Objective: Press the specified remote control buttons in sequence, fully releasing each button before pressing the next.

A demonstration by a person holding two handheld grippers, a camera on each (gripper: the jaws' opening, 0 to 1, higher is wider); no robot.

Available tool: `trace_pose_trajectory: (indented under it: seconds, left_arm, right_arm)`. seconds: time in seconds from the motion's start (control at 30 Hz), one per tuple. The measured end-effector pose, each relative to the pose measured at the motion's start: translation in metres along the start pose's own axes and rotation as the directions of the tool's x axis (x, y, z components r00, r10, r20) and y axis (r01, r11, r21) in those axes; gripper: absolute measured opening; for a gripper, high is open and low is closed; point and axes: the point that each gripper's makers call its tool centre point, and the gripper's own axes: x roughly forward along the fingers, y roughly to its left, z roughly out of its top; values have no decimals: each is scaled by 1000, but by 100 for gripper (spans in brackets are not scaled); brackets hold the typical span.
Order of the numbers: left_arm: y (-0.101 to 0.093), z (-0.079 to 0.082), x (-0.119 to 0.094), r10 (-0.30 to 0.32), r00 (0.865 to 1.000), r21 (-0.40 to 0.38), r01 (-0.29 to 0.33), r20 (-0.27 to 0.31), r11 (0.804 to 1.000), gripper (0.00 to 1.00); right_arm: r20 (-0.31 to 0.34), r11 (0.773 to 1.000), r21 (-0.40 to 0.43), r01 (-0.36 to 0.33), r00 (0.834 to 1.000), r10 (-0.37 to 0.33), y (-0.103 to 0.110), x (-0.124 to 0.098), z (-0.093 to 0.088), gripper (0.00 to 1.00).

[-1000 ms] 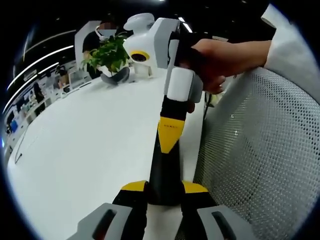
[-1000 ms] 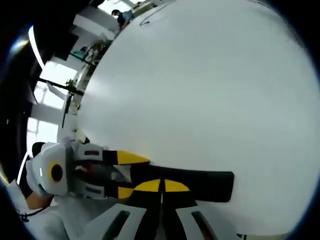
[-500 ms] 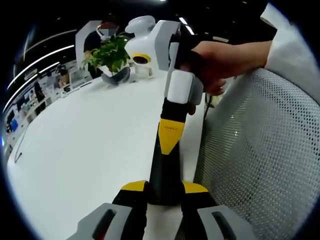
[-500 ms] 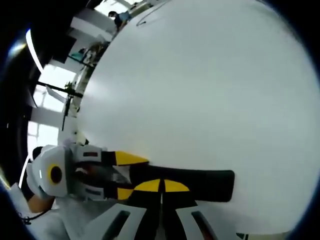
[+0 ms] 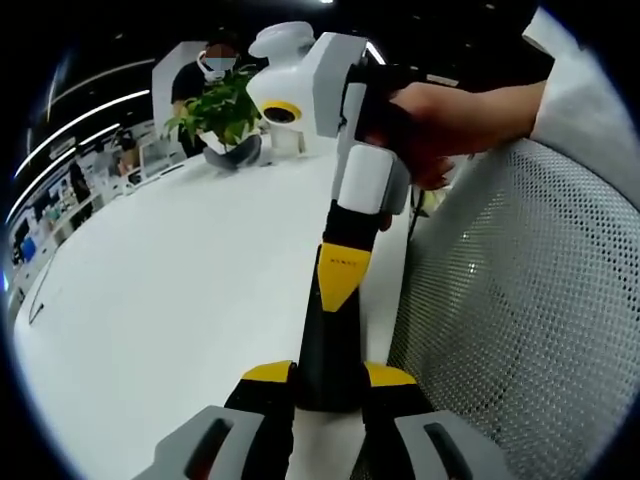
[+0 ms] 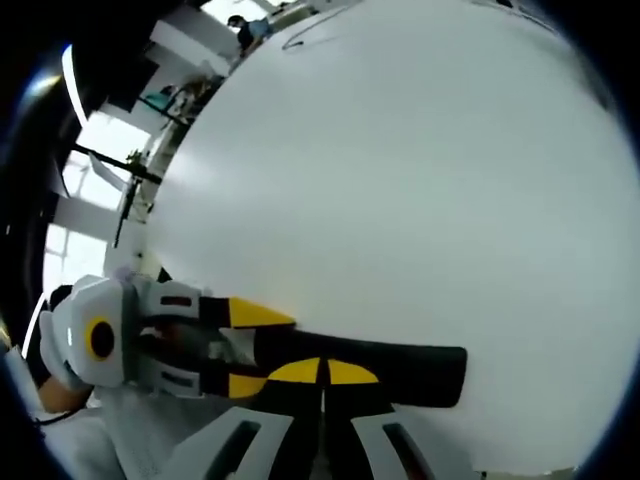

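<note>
the long, slim black plastic remote control (image 5: 328, 340) lies flat on the smooth white bench (image 5: 170, 300), close to the bench's edge, with the left gripper (image 5: 328, 378) clamped around one end of it: the yellow-tipped jaws sit on either side of the dark body, narrowed down to its width and touching it, so this gripper is grasping the remote and steadying it. in the right gripper view the same remote control (image 6: 400, 365) runs sideways across the bottom of the picture, and the right gripper (image 6: 322, 372) has its two yellow tips drawn together with barely a line between them, resting on or just above the top face of the remote about midway along; the jaws look clenched with nothing held between them, used as a single blunt point for pressing. whether that point is actually pushing a button down or only touching the surface cannot be told, since no buttons can be made out on the dark face. how many presses of the sequence are done is also not readable from these pictures; my judgement is that the task is mid-sequence, with a press in hand or about to be made. a person's hand (image 5: 440, 115) grips the right gripper's white handle above the remote. beside the bench stands a grey mesh chair back (image 5: 520, 300), and at the far end a green leafy plant in a pot (image 5: 222, 112).
</note>
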Motion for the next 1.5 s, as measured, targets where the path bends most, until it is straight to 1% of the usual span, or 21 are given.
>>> trace_pose_trajectory:
  seconds: [0.07,0.13,0.3,0.47,0.6,0.7,0.8,1.27,1.5]
  left_arm:
    - [0,1,0,0,1000,1,0,0,1000,25]
    - [0,1,0,0,1000,1,0,0,1000,25]
    - [0,1,0,0,1000,0,0,0,1000,25]
    - [0,0,0,0,1000,0,0,0,1000,25]
    - [-1,1,0,0,1000,0,0,0,1000,25]
    - [-1,1,0,-1,1000,0,1,0,1000,25]
    - [-1,1,0,-1,1000,1,1,1,1000,25]
    - [-1,0,0,0,1000,-1,0,-1,1000,25]
    - [-1,0,0,1,1000,0,-1,-2,1000,25]
  right_arm:
    - [7,1000,12,-6,1000,6,-2,-1,0,0]
    - [20,998,49,-26,999,25,-3,-1,0,0]
    - [16,997,70,-36,999,35,-1,-2,0,0]
    - [12,998,54,-34,999,33,0,-2,0,0]
    - [29,997,48,-62,998,61,5,-3,3,0]
    - [18,996,54,-76,997,76,7,-2,1,0]
    - [21,995,52,-82,996,81,8,-2,2,0]
    - [6,996,44,-82,997,82,10,0,-1,0]
    - [-11,997,31,-66,998,66,9,3,-3,0]
